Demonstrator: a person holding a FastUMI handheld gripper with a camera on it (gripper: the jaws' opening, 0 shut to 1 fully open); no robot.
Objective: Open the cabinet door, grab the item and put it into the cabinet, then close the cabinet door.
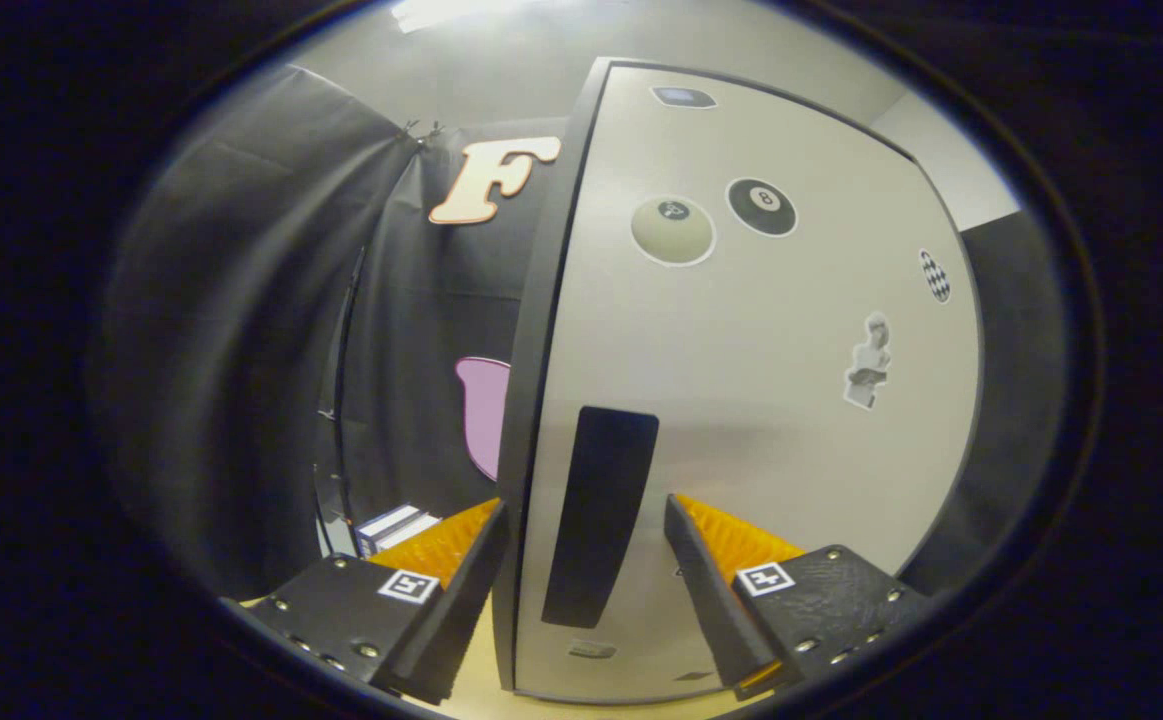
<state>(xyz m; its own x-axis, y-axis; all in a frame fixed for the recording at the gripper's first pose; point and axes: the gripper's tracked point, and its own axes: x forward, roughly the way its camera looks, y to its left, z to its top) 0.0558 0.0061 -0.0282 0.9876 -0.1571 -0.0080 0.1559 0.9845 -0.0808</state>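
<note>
The cabinet door (741,400) stands close ahead of the claw, a pale grey panel in a dark frame, dotted with stickers: two billiard-ball stickers (674,231) near its top, a small figure sticker (869,362) toward the far side. It looks shut or very nearly so, its left edge (531,400) running down just inside the left finger. Next in size is the long dark handle recess (601,515), a vertical slot low on the door, lying between the two fingers and just beyond their tips. The claw (586,520) is released, its fingers spread wide, straddling the door's left edge and the recess, pressing on nothing. Smallest, a stack of books (396,527) sits on the bench beyond the left finger, possibly the item to be stowed. By my reading the opening step is in hand; the next move calls for catching the handle edge with a finger or pinching it, then swinging the door outward.
</note>
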